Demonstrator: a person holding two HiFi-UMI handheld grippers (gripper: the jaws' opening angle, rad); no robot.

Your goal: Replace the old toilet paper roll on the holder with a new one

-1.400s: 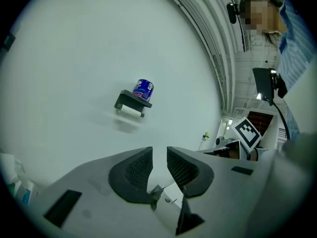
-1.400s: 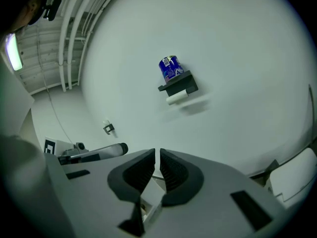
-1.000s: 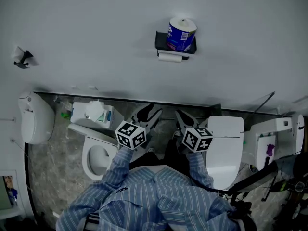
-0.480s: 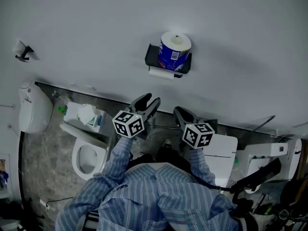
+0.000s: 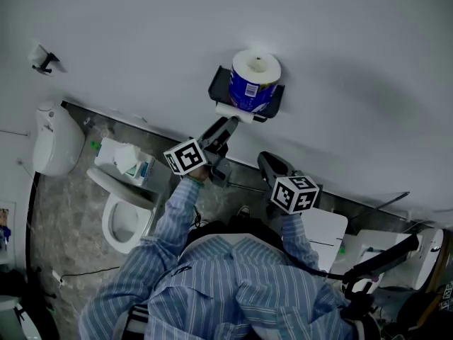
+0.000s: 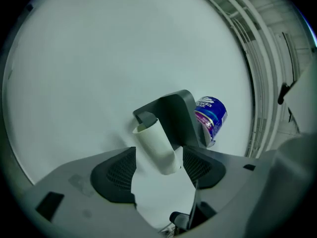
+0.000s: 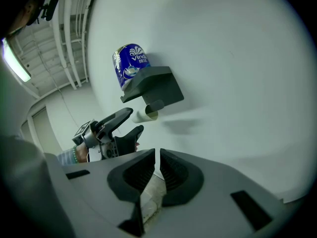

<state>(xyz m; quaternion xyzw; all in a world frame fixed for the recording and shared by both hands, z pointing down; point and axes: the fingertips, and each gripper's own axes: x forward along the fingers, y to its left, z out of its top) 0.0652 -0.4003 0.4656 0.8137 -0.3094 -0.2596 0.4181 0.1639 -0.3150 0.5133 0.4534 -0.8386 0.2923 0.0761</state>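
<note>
The left claw [image 6: 158, 170], its jaws having just been opening and now wide apart, frames the bare cardboard tube [image 6: 157, 150] on the dark wall-mounted holder [image 6: 173, 115] without pinching it. A new blue-wrapped toilet paper roll [image 6: 212, 118] stands atop the holder. The right claw [image 7: 157, 170] is closed and empty.

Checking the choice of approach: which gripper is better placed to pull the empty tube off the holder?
Probably left. The left gripper has just been opening its jaws, which now stand apart on either side of the empty tube, not pressing it. The right gripper is shut and sits farther from the holder.
</note>
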